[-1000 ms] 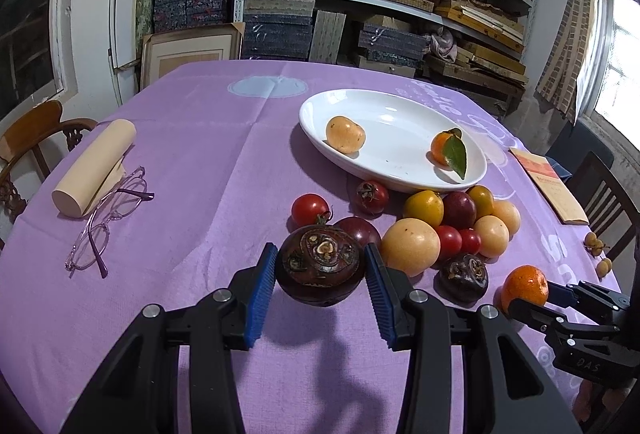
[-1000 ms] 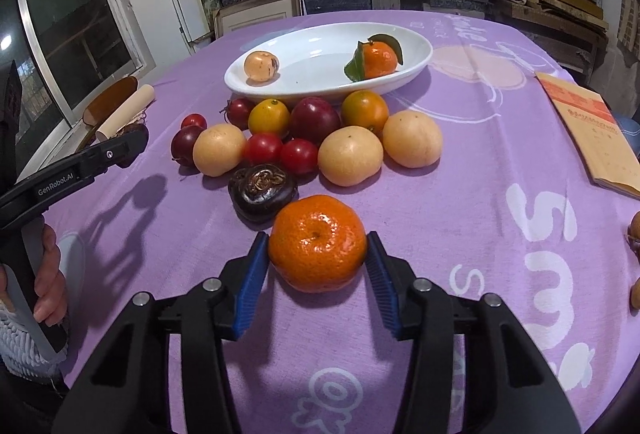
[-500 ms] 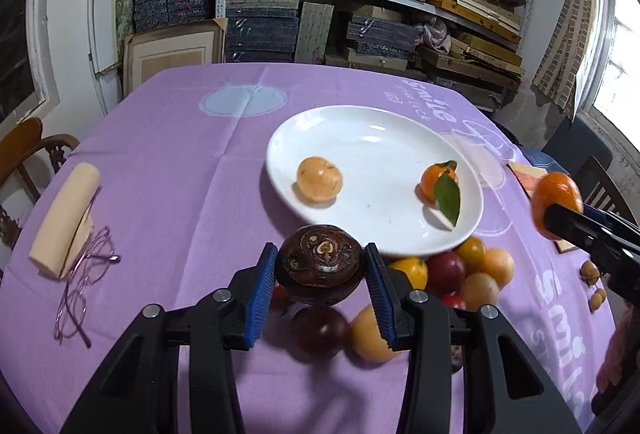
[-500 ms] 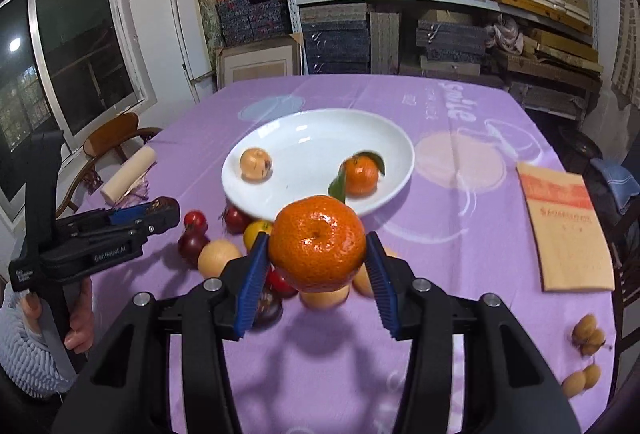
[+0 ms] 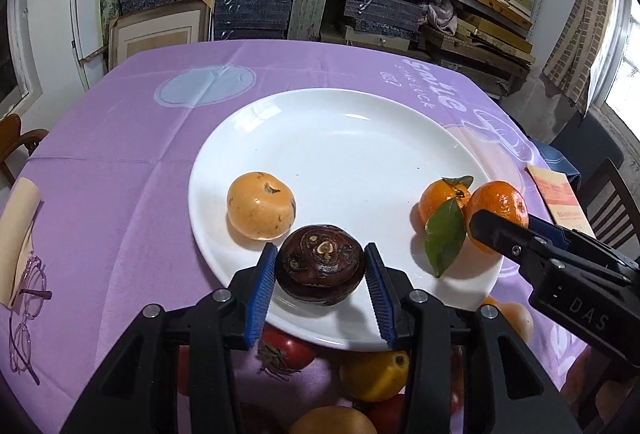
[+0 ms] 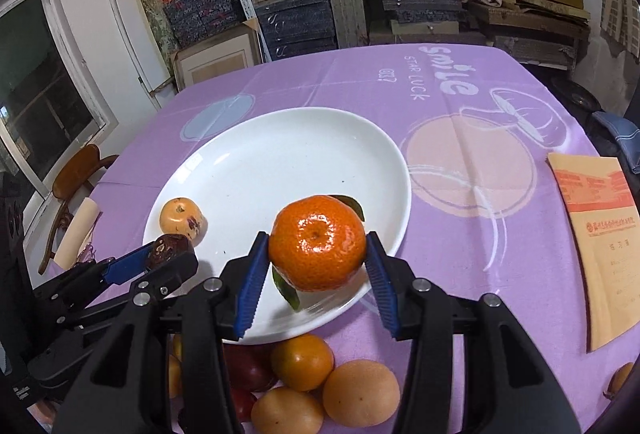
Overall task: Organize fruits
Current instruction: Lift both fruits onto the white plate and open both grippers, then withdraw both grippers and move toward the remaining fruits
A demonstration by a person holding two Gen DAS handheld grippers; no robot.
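A dark brown fruit (image 5: 320, 264) sits clamped in the left gripper (image 5: 320, 274) jaws over the white plate's (image 5: 340, 138) near rim. The right gripper (image 6: 316, 274) jaws pinch a tangerine (image 6: 317, 242) above the plate's other side, beside a leafed tangerine (image 5: 440, 200) on the purple-clothed surface (image 5: 120, 138).

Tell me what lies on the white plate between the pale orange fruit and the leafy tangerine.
Only bare white plate, seen in the left wrist view.

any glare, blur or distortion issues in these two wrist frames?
Left wrist view: strong fisheye bending of the shelves, dark corner vignette, window blown out at right, white plate sharp. Right wrist view: same barrel warp, small specular spots on the tangerine, leaf below it slightly smeared.
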